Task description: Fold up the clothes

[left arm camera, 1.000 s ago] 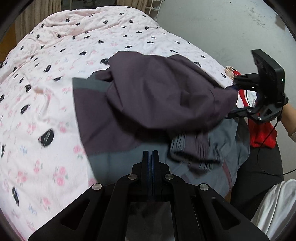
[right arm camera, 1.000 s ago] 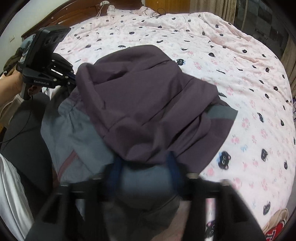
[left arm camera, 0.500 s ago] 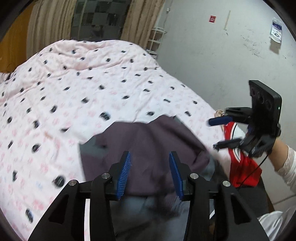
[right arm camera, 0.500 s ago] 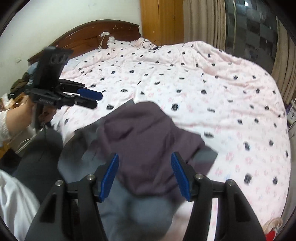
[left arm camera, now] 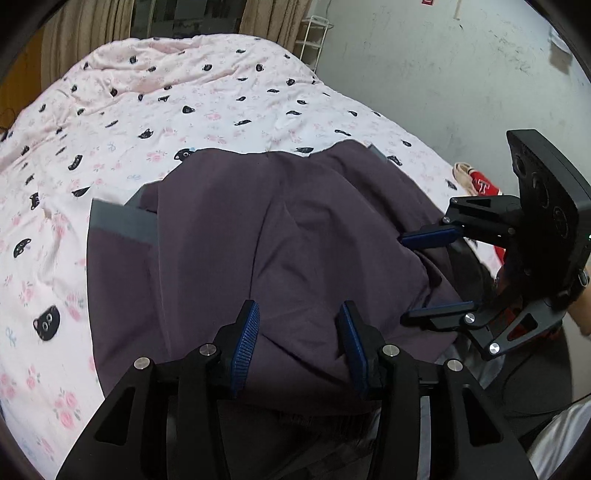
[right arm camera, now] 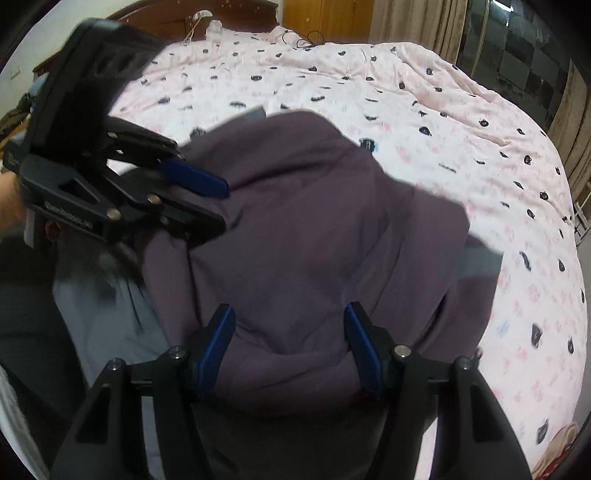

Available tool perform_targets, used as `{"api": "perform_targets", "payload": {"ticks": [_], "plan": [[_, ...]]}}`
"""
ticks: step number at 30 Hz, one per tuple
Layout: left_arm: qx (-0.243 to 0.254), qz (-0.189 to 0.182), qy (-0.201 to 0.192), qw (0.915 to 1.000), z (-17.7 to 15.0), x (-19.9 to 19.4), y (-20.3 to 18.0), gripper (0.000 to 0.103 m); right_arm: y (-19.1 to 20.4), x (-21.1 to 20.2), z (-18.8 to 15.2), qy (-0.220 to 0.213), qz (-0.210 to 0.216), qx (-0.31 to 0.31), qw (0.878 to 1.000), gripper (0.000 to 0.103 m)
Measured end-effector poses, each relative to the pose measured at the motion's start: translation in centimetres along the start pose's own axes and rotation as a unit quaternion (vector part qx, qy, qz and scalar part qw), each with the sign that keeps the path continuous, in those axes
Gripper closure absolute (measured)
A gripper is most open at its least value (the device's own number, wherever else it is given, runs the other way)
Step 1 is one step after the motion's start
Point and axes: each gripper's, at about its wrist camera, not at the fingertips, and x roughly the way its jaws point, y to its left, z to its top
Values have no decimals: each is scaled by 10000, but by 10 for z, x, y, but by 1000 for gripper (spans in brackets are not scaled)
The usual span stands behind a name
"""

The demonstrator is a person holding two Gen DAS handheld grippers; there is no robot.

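Note:
A dark purple garment (left arm camera: 266, 240) with grey trim lies crumpled on the pink bed, over a grey-blue garment (right arm camera: 110, 317). It also shows in the right wrist view (right arm camera: 314, 229). My left gripper (left arm camera: 298, 328) is open, just above the garment's near edge, holding nothing. My right gripper (right arm camera: 288, 336) is open over the garment's near fold, holding nothing. The right gripper shows open in the left wrist view (left arm camera: 432, 273) at the garment's right side. The left gripper shows open in the right wrist view (right arm camera: 207, 203) at its left side.
The bed has a pink quilt (left arm camera: 184, 92) with black cat faces. A red and white cloth (left arm camera: 484, 188) lies at the bed's right edge by the grey wall. A wooden headboard (right arm camera: 177, 7) and curtains (right arm camera: 406, 18) stand beyond the bed.
Both grippers let go of the purple garment and opened. They lifted back, then came down close over the garment again. The garment now lies flatter on the bed.

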Motion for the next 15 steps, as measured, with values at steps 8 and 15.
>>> {"api": "perform_targets", "payload": {"ticks": [8,15], "plan": [[-34,-1,-342,9994,2,-21,-4,62,-3,-15,-1,-303,16,96,9995,34],[18,8,-556,9985,-1,-37,-4,54,-28,-45,15,-789,-41,438,9959,32]]}}
